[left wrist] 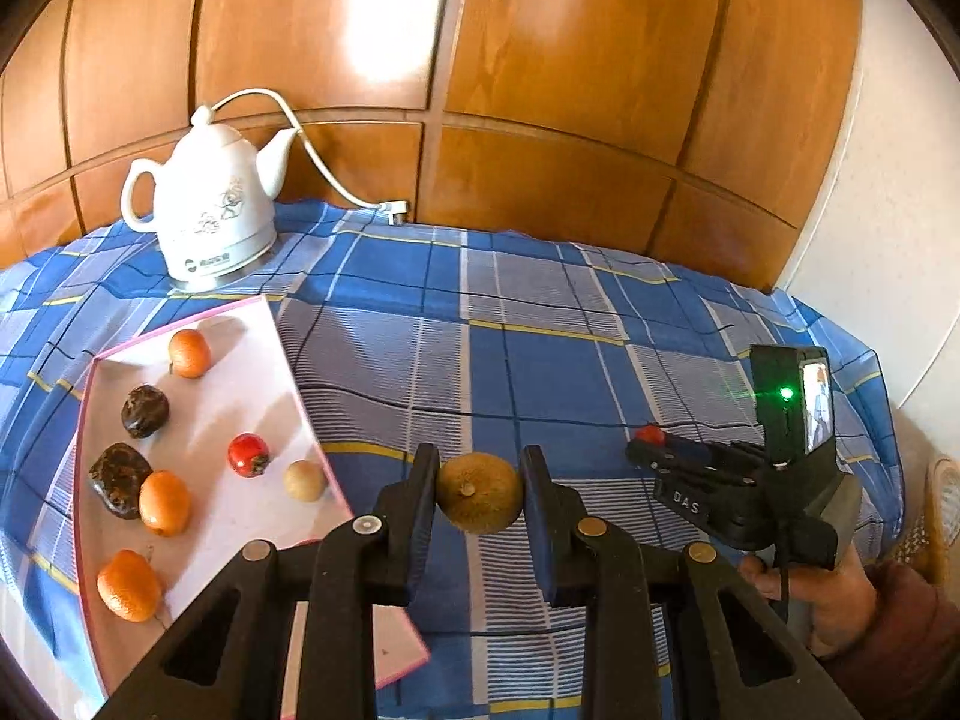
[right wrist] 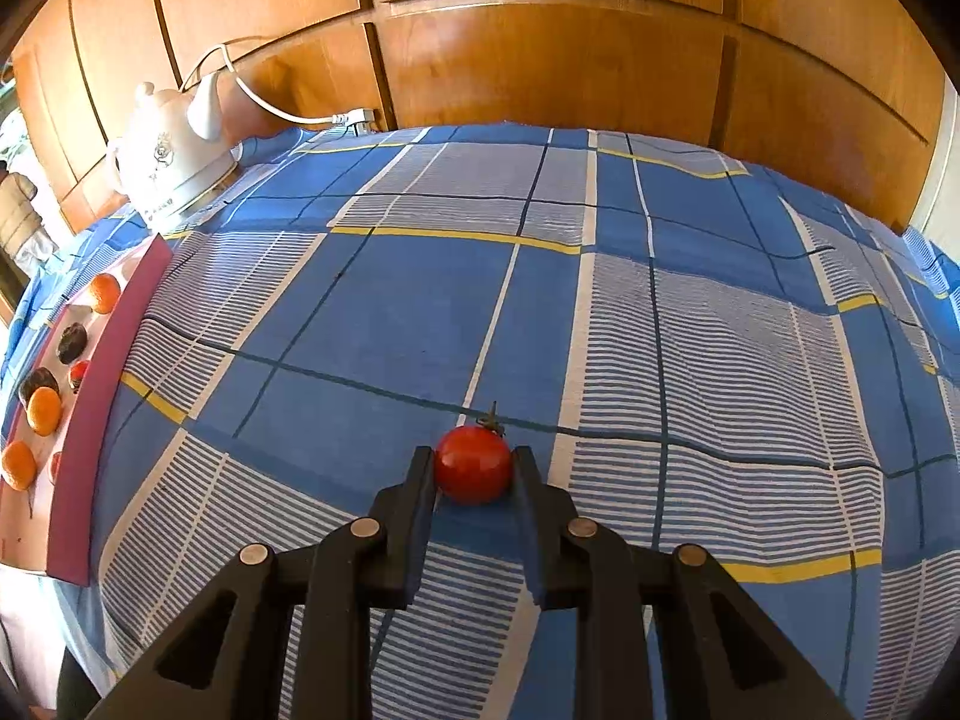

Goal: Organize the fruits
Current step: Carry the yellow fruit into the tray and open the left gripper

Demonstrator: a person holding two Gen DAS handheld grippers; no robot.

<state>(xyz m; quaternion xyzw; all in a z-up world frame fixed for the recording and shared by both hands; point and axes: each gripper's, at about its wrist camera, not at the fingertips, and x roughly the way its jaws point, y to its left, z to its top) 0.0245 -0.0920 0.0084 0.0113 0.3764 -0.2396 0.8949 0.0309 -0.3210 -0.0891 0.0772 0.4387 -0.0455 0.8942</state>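
Observation:
My left gripper (left wrist: 480, 483) is shut on a round brown fruit (left wrist: 479, 493), held just right of the pink-rimmed white tray (left wrist: 240, 324). The tray holds several fruits: oranges (left wrist: 164, 503), dark brown ones (left wrist: 144, 410), a red one (left wrist: 248, 454) and a small tan one (left wrist: 305, 480). My right gripper (right wrist: 473, 468) is shut on a red cherry tomato (right wrist: 473, 471) low over the blue checked cloth. The right gripper also shows in the left wrist view (left wrist: 645, 441), to the right, with the tomato (left wrist: 650, 434) at its tips.
A white electric kettle (left wrist: 210, 210) with a cord stands at the back left, behind the tray. A wooden panelled wall (left wrist: 480, 90) borders the table at the back. The blue checked cloth (right wrist: 600, 300) covers the table. The tray's edge (right wrist: 96, 408) is at far left in the right wrist view.

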